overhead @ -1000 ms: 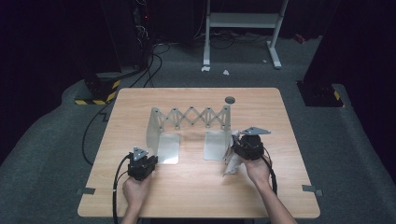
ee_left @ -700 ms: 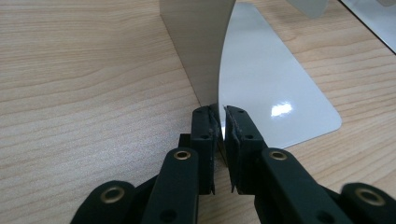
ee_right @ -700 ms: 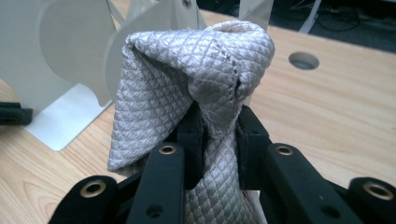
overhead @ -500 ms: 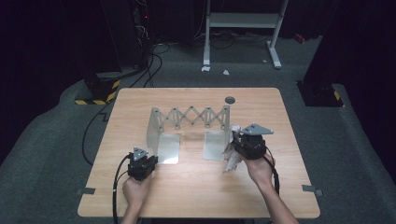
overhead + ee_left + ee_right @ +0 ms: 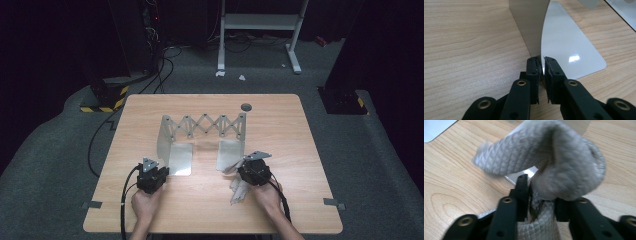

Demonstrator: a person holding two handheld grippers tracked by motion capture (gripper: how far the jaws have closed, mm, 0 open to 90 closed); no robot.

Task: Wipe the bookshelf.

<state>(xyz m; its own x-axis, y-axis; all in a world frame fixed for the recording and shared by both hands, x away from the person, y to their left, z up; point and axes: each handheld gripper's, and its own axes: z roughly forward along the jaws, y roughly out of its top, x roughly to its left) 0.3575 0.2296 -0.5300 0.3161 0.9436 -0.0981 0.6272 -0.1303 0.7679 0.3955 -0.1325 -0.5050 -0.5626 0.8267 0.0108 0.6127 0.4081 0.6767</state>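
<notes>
A wooden surface carries a metal expanding bookend rack. At the rack's left base plate, my left gripper fingers pinch its upright edge. Beside the right plate, my right gripper fingers, just loosening, straddle a grey quilted cloth.

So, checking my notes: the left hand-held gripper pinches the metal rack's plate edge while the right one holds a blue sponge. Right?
Not quite. The right hand-held gripper holds a grey quilted cloth, as the right gripper view shows. The left hand-held gripper does pinch the metal rack's plate.
</notes>
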